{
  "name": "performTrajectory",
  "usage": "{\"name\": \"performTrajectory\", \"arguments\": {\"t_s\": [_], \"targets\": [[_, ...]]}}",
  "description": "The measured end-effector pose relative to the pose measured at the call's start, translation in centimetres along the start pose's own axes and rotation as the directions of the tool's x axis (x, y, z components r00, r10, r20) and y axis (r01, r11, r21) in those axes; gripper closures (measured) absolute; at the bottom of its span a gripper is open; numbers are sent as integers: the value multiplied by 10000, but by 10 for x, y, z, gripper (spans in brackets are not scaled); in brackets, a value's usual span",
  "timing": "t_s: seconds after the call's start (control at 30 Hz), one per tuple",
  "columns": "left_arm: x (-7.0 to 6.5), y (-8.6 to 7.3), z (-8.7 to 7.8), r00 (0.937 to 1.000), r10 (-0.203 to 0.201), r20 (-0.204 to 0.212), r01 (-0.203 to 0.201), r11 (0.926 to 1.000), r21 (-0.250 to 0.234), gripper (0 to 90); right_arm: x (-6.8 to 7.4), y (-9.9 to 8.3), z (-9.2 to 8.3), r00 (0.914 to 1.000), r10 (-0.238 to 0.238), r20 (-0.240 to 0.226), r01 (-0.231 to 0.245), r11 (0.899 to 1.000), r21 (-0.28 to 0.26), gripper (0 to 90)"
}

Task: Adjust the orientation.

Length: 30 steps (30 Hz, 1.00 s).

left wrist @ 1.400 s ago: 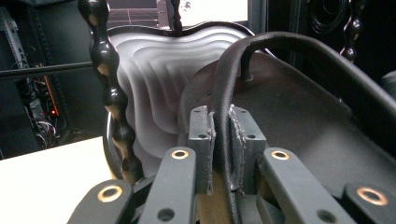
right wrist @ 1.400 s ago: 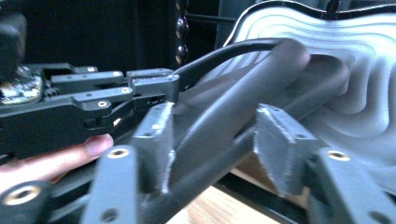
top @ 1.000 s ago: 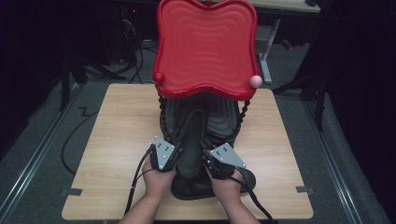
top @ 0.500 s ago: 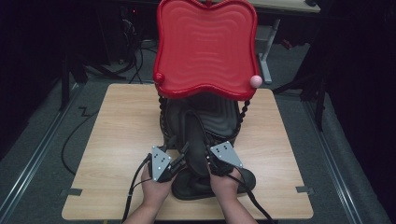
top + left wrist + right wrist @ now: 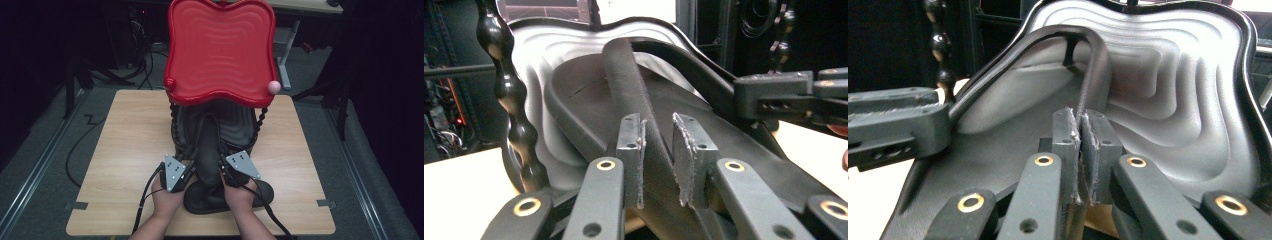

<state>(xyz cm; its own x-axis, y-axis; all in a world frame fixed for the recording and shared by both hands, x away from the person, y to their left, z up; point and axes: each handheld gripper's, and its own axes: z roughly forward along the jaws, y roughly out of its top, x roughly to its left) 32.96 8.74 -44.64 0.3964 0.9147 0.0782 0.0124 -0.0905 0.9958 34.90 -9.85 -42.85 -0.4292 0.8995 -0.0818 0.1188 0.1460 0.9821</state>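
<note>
A black flip-flop (image 5: 227,192) lay toe-in under the red shelf (image 5: 221,50), heel at the near edge of the table (image 5: 125,150). The left gripper (image 5: 658,131) stood with jaws narrowly parted around the strap (image 5: 629,85), not pinching it. The right gripper (image 5: 1081,130) was clamped on the strap's other branch (image 5: 1088,75), jaws nearly touching.

This looks like a lab or recording room rather than a home: a plain wooden table (image 5: 125,150) stands alone on grey carpet (image 5: 45,200), its near corners marked off with tape (image 5: 76,205). The surroundings are kept dark, with cables (image 5: 80,150) trailing across the floor, dim equipment and a small red light at the back left, and the white leg of another desk (image 5: 285,65) behind
</note>
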Motion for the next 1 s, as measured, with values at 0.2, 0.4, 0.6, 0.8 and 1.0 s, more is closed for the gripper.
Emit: {"name": "performTrajectory", "arguments": {"t_s": [0.2,0.4,0.6,0.8,1.0], "targets": [[3,4,12,9998,3,-199,-4,10000,-73,752,-11,4,16,9999,29,126,-32,9995,303,656],[1,4,12,9996,-42,-280,40,10000,-83,754,-12,-7,-19,9981,60,-610,-46,9997,243,656],[2,3,13,9995,-105,-300,102,9999,-105,753,4,-36,-63,9880,-392,-1493,517,9954,808,878],[2,3,13,9994,-188,-275,184,9998,-124,753,21,-53,-64,9744,-819,-2093,1172,9797,1623,895],[6,4,13,9991,-286,-314,281,9995,-156,753,25,-55,-52,9704,-1064,-2170,1498,9694,1944,896]]}}
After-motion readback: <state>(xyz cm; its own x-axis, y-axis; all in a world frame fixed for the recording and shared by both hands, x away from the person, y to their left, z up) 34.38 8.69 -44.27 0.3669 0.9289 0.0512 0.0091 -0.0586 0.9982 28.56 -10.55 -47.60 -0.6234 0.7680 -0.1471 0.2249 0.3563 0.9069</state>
